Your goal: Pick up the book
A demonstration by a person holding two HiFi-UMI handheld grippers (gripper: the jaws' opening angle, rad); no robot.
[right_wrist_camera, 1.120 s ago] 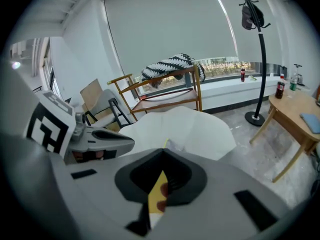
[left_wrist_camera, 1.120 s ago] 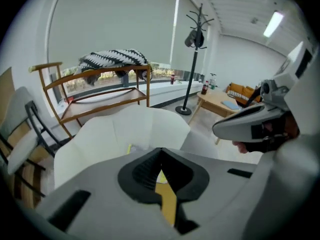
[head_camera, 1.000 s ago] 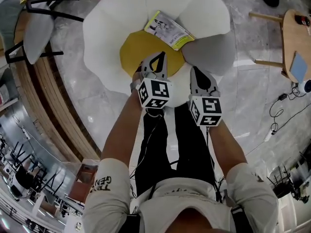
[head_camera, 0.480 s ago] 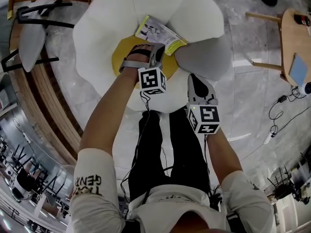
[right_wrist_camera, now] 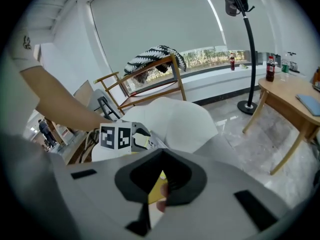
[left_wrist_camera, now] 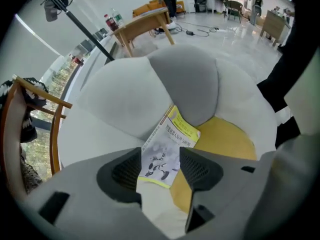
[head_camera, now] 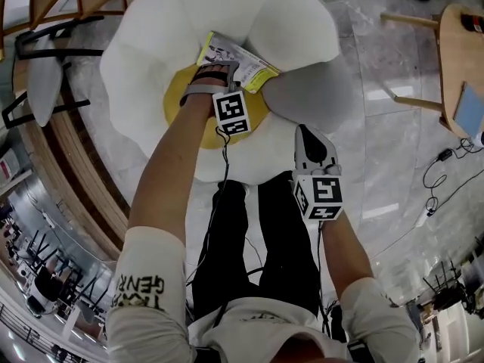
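Thin white-and-yellow paperback book [left_wrist_camera: 169,145] lies on the white petal-shaped armchair [head_camera: 144,59], at the edge of its yellow seat pad [left_wrist_camera: 227,139]. Left gripper [left_wrist_camera: 160,156] points down over it; jaws have just been opening, now spread, book's near end in the gap, not pinched. Right gripper [head_camera: 305,131] is near the person's legs, jaws pressed together, empty.

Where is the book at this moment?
In the head view's upper middle, the yellow-and-white paperback book lies on the white petal-shaped chair, at the far edge of its round yellow seat cushion, left of the grey petal.
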